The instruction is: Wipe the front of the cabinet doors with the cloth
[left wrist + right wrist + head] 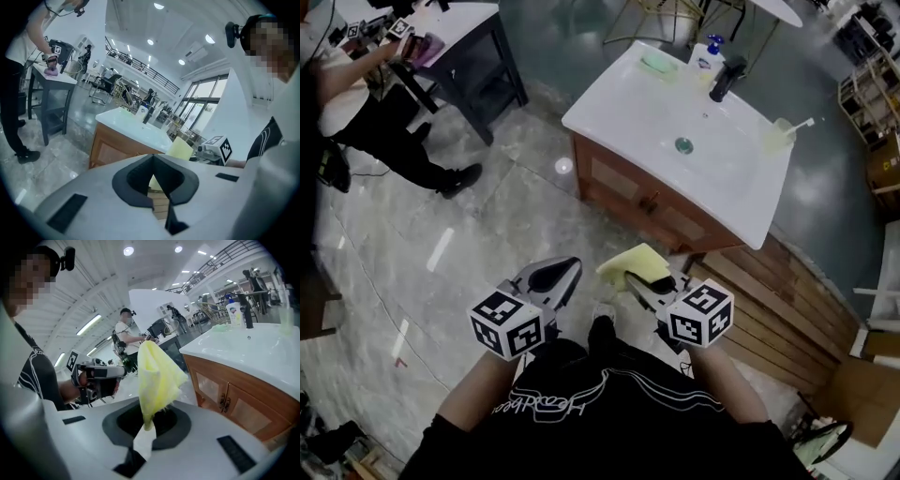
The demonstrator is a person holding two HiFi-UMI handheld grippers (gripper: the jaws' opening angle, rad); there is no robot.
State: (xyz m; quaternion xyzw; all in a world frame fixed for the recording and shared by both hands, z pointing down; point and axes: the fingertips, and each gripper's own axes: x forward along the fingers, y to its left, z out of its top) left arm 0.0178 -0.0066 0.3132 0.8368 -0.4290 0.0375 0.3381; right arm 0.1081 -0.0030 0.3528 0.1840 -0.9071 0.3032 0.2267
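1. Left gripper (570, 270): clenched shut on nothing, held low in front of the body.
2. Right gripper (630, 278): clamped on the yellow cloth (635, 262), bunched above the jaws, apart from the cabinet.
3. Cabinet doors (652, 202): wooden, closed, under the white sink top (628, 103), ahead.

left gripper (574, 265): fingers together, empty | right gripper (632, 278): fingers clamped on cloth (637, 262) | both level, side by side

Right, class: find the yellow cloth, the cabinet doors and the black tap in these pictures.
yellow cloth (157, 373), right gripper view, middle of the bunched fabric.
cabinet doors (209, 388), right gripper view, pale panel of one door.
black tap (727, 81), head view, its upright body.
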